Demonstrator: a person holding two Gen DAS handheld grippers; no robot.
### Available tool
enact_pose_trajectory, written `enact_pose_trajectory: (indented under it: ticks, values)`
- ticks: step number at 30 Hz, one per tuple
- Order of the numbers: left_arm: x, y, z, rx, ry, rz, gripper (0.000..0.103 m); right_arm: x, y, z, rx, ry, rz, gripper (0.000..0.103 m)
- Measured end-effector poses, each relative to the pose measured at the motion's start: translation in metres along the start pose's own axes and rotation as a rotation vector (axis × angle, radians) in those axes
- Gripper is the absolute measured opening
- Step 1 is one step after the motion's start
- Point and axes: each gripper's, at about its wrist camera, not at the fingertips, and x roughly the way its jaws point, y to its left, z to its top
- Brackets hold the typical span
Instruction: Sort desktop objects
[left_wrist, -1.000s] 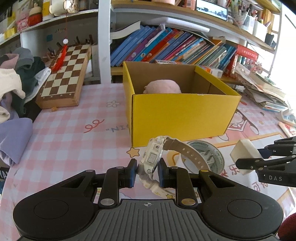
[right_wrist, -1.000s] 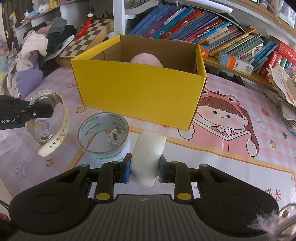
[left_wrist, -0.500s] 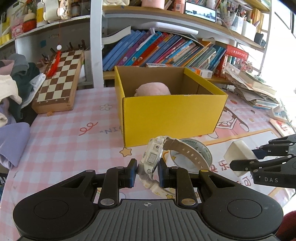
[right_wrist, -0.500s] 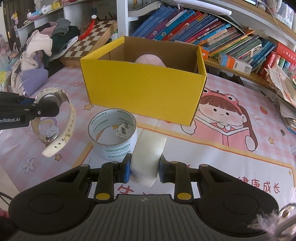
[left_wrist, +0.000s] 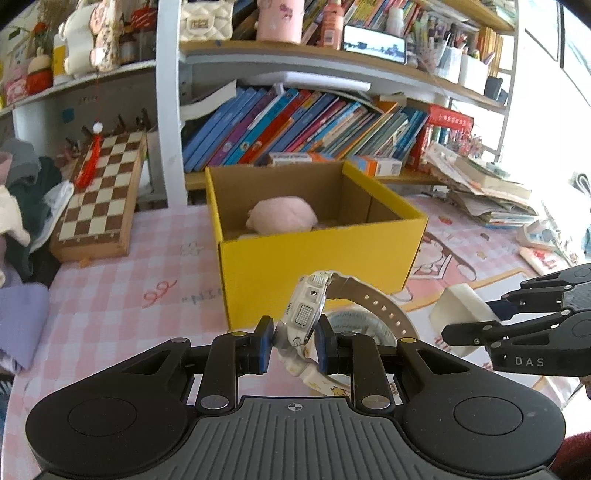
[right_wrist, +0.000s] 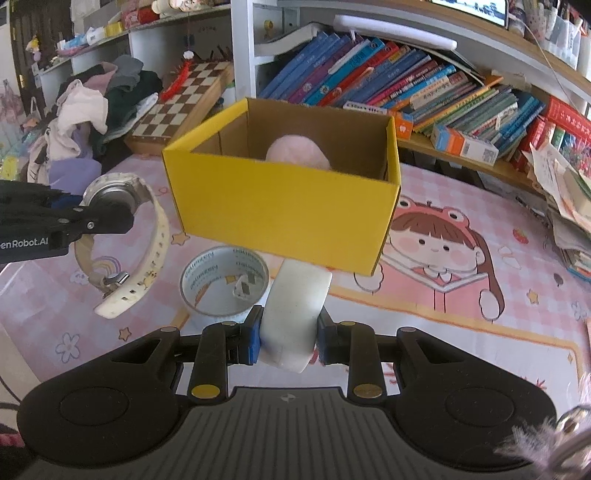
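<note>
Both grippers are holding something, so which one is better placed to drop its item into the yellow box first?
Likely the left hand-held gripper: its watch sits right before the yellow box, facing the opening. The right hand-held gripper holds the white block lower, below the box's front wall.

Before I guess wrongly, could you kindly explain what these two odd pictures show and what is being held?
No robot here: a person holds a two-finger tool in each hand, each with a fisheye camera looking along its fingers. The left tool grips a white wristwatch; the right tool grips a white rounded block. On the pink patterned table stand a yellow box with a pink soft item inside and, nearer, a tape roll.
</note>
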Motion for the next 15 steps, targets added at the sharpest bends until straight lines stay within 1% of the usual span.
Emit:
enact_pose_trajectory:
  ticks: [7,15]
  values:
    - [-0.001,-0.003,0.019,0.019,-0.045,-0.004,0.022,-0.006,-0.004,0.019,-0.033,-0.042,0.008,0.026]
    - [0.003,-0.004,0.038,0.033,-0.077,-0.006,0.022,-0.007,-0.014,0.046,-0.077,-0.091,0.007,0.026]
